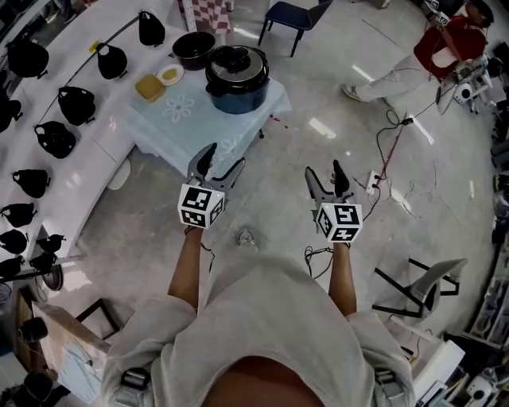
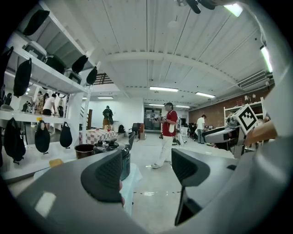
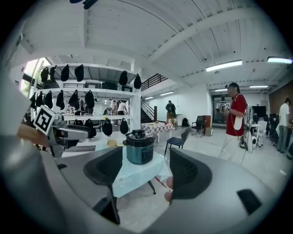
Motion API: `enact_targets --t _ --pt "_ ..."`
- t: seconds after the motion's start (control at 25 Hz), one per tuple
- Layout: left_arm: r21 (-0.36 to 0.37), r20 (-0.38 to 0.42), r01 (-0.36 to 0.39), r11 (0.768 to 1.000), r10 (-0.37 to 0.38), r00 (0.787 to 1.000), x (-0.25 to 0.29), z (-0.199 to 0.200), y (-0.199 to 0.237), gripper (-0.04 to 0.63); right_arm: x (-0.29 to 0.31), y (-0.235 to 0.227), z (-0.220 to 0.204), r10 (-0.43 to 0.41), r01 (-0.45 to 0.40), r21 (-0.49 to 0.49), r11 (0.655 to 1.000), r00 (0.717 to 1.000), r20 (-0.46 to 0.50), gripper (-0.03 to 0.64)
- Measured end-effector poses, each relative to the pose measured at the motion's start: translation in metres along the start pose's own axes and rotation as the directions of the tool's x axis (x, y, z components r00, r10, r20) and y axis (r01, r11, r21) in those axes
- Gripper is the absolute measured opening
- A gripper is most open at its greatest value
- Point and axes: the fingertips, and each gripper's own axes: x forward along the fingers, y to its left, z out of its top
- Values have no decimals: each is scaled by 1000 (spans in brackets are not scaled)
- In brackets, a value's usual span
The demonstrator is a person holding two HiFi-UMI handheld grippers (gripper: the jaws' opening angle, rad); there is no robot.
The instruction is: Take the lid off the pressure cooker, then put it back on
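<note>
While you stand on the grey floor (image 1: 270, 183) short of the table, you hold both grippers out ahead of you, side by side and well apart. Your forearms run up to the two marker cubes, one on the left (image 1: 200, 205) and one on the right (image 1: 340, 221).

The left gripper (image 1: 223, 159) has its jaws spread wide with nothing between them. In the left gripper view the gap shows only floor and room. The right gripper (image 1: 324, 170) is the same, with jaws parted and empty. In the right gripper view the pressure cooker (image 3: 139, 148) lines up in the gap but sits far off, untouched. Neither gripper is near the table.

A cable (image 1: 390, 151) trails over the floor to your right, and a grey chair (image 1: 421, 282) stands beside it, lower right.

Ahead and to your left is a small table (image 1: 179, 131) under a pale blue cloth. The pressure cooker stands upright near the table's far right corner. It has a dark blue body, and the black lid (image 1: 235, 62) is seated on top. Just left of it lie a yellow container (image 1: 149, 87) and a small plate (image 1: 169, 75). A black bowl (image 1: 194, 48) sits behind them.

White shelves (image 1: 75, 171) run along the left side and carry rows of black bags (image 1: 76, 103). Past the table is a dark chair (image 1: 294, 16). Far right, a person in a red top (image 1: 445, 48) stands well apart from you.
</note>
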Motion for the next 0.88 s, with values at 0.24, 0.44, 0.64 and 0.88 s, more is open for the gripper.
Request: enact_targets --t 0.24,0.44,0.64,0.88 --pt "-10 -16 10 1000 -10 1000 42 1 30 314 48 -16 -2 -10 10 15 1000 999 -33 301" --pt "-10 -42 21 1000 -21 999 80 -6 44 314 85 -36 -9 -10 12 33 999 999 -49 301" --pt "-5 -48 1 1000 -2 999 130 -6 66 314 133 -61 -14 9 -7 41 999 998 -61 301" --pt "-7 -52 -64 998 63 997 207 10 95 314 212 -116 -1 59 -55 52 997 996 -70 301"
